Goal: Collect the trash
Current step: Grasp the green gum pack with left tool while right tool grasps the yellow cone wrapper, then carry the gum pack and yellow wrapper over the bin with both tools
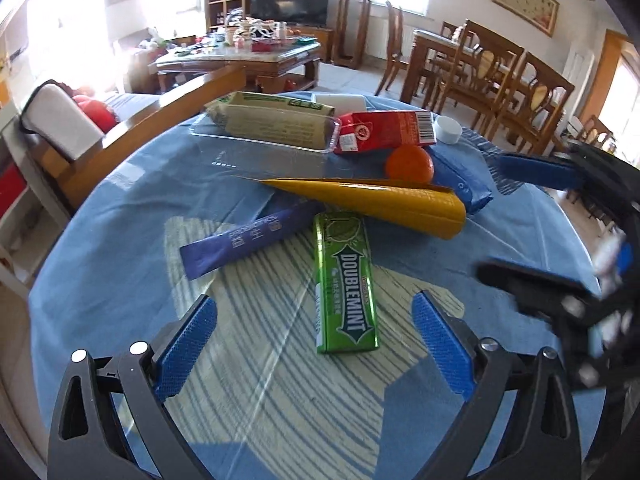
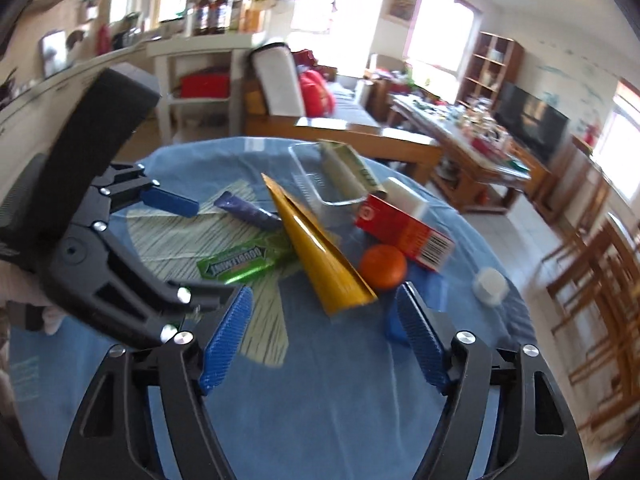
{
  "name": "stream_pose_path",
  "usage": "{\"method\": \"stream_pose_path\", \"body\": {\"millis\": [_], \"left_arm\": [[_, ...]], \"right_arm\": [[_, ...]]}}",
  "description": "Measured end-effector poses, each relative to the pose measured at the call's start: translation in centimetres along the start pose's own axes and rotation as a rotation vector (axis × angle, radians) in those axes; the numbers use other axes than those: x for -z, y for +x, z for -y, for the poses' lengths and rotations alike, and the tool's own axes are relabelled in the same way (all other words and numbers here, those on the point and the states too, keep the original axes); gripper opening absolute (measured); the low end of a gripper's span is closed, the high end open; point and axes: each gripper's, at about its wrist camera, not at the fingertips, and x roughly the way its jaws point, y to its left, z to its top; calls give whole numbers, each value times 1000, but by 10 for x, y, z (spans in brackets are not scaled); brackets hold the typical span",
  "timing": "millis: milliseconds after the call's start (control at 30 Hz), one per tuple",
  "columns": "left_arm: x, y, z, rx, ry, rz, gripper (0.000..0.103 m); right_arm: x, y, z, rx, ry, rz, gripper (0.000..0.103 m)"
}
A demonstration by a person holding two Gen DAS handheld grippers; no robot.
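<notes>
Green gum pack reads "DOUBLEMINT" and lies flat on the blue-clothed surface. Purple sachet beside it, writing partly legible. Yellow wrapper just beyond it. Left hand-held gripper wide apart, empty, straddling the pack. Right hand-held gripper parted, empty.

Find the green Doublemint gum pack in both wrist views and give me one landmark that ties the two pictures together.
Left wrist view: the gum pack lies lower centre, lengthwise between the left tool's open fingers, its far end under the yellow wrapper.
Right wrist view: the gum pack lies left of centre, beyond the right tool, its end under the same wrapper.
Shared landmark: the orange beside the yellow wrapper.
</notes>
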Motion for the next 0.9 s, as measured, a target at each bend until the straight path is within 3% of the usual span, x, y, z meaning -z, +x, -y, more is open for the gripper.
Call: {"method": "stream_pose_path", "body": {"millis": [100, 233, 400, 467, 500, 700, 900], "left_arm": [[3, 5, 0, -9, 14, -21, 81], [4, 2, -4, -19, 21, -10, 74], [4, -1, -10, -36, 36, 1, 42], [3, -4, -17, -15, 4, 4, 35], [2, -4, -19, -1, -5, 4, 31], [4, -11, -25, 87, -39, 19, 31], [11, -43, -24, 152, -54, 86, 31]], "right_arm": [[-4, 19, 1, 0, -24, -26, 64], [-10, 40, 4, -29, -42, -59, 56], [-7, 61, 3, -45, -50, -114, 29], [-6, 63, 3, -51, -27, -113, 13], [-6, 62, 4, -49, -15, -109, 12], [2, 35, 8, -103, 116, -58, 7], [26, -26, 5, -149, 270, 47, 7]]}}
